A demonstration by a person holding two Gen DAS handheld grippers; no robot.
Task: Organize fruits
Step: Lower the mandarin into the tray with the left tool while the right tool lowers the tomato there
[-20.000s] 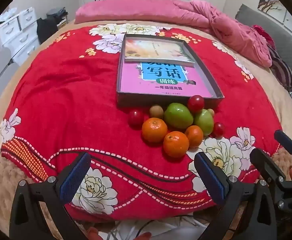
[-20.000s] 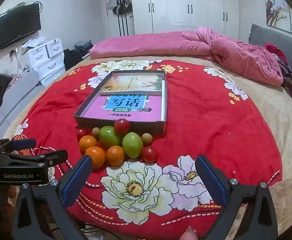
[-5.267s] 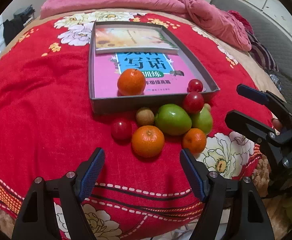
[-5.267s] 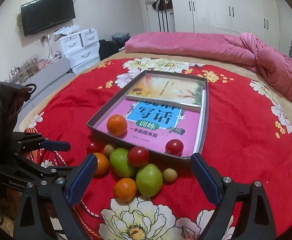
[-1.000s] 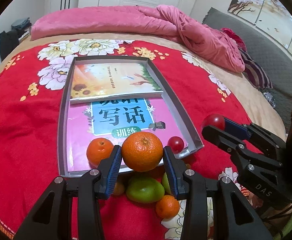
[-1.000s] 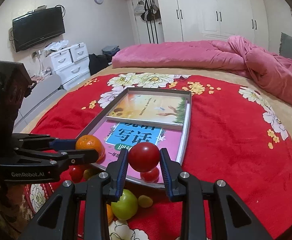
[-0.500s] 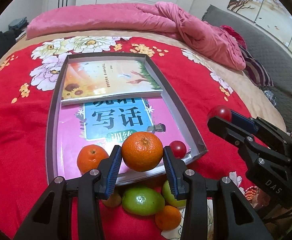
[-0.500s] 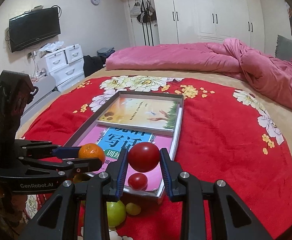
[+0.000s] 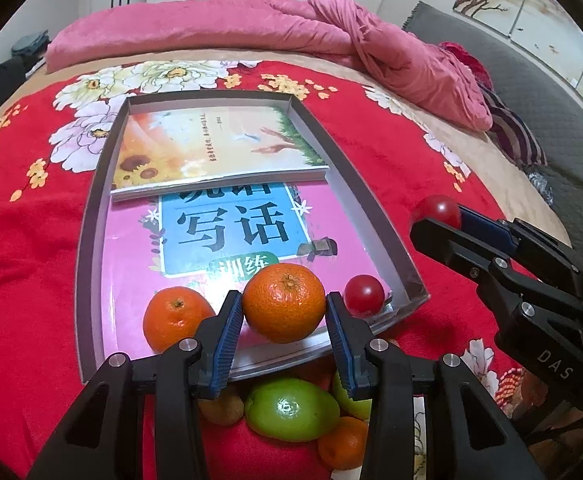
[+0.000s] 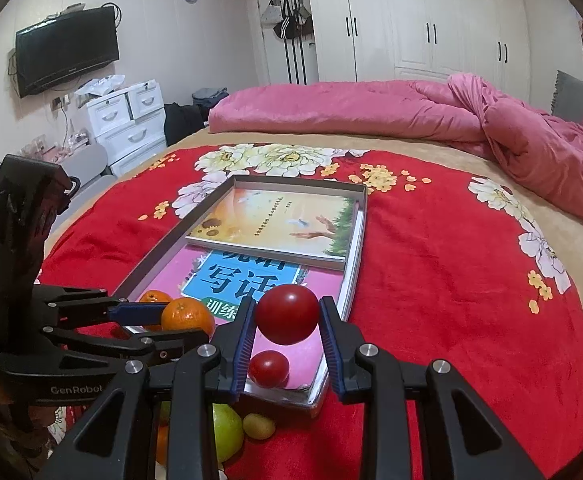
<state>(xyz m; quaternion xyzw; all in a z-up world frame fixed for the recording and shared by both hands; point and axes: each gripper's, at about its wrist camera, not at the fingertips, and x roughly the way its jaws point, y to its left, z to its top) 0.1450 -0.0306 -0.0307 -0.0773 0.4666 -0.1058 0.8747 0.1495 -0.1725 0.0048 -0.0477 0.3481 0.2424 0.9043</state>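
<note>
**Two handheld grippers, each carrying a fruit above a tray on a bed**

The left gripper (image 9: 284, 310) has its blue-padded fingers (image 9: 227, 330) closed on a large orange (image 9: 284, 302), one pad pressing on each side. The orange hangs over the near end of a shallow grey tray (image 9: 91, 216) that lies on a red flowered blanket (image 9: 23, 240).

The right gripper (image 10: 287, 326) clamps a red tomato (image 10: 287, 314) between its pads in the same way, over the tray's near right corner.

Inside the tray lie two books: a pink book (image 9: 227, 232) with a blue panel of Chinese characters, and a sunflower book (image 9: 211, 146) overlapping its far end. On the pink book rest a smaller orange (image 9: 175, 318), near the left side, and a small red tomato (image 9: 364, 295), near the right wall.

Outside the tray, just beside its near wall, a cluster of fruit sits on the blanket: a green fruit (image 9: 291, 410), a second green one (image 9: 351, 400) partly hidden by the gripper, a small orange (image 9: 343, 442), and a small brownish fruit (image 9: 221, 406).

A rumpled pink quilt (image 10: 371, 110) lies across the far side of the bed.
</note>
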